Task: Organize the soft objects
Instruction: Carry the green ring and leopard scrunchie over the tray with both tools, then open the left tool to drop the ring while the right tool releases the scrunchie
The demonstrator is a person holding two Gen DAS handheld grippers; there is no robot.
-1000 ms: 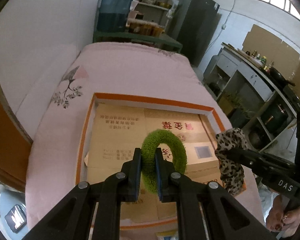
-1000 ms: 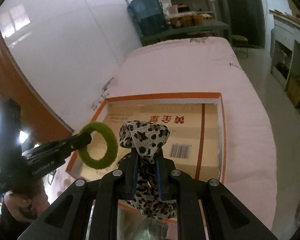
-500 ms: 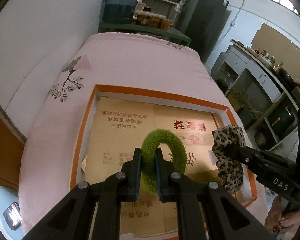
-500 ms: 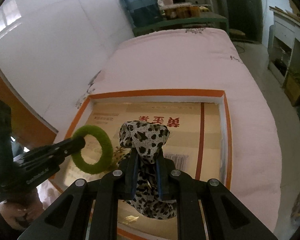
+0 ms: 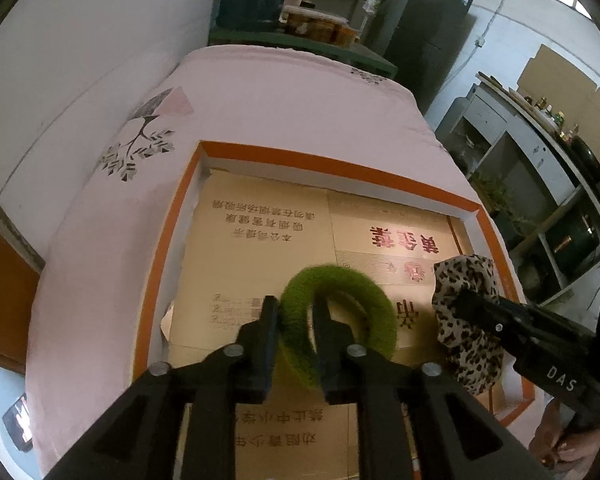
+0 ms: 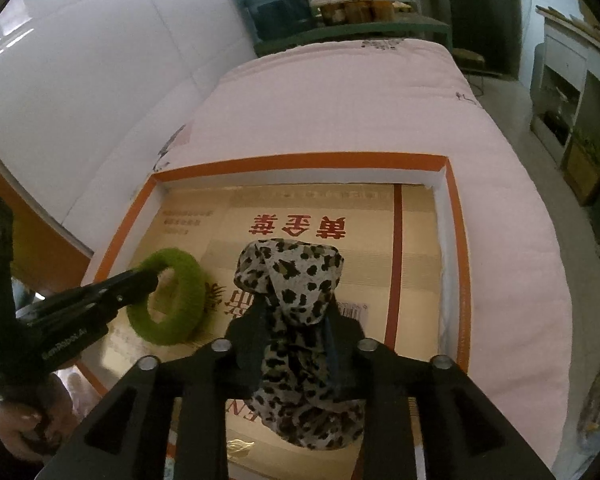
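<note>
The left gripper (image 5: 296,320) has just been opening its jaws, with the fuzzy green ring-shaped scrunchie (image 5: 338,318) between them. In the left wrist view the near side of the ring stands upright in the gap; the left pad lies against the fuzz, while a thin slit shows between the ring and the right pad, so the pads are parted a little and no longer squeeze it. The ring hangs low over the printed brown cardboard sheet (image 5: 256,256) that lines the shallow orange-rimmed white tray (image 5: 332,170), near the tray's near edge and somewhat toward its left side.

The right gripper (image 6: 296,320) has likewise just been opening its jaws, with the leopard-print fabric scrunchie (image 6: 296,280) between them. The bunched cloth fills the whole gap and bulges above and below the fingers (image 6: 246,344), touching both; whether they press on it cannot be told. It sits over the cardboard near the middle of the tray's near edge, just to the right of the green ring, the two apart.

The tray lies on a pink quilted bed cover (image 6: 380,100), beside a white wall.
</note>
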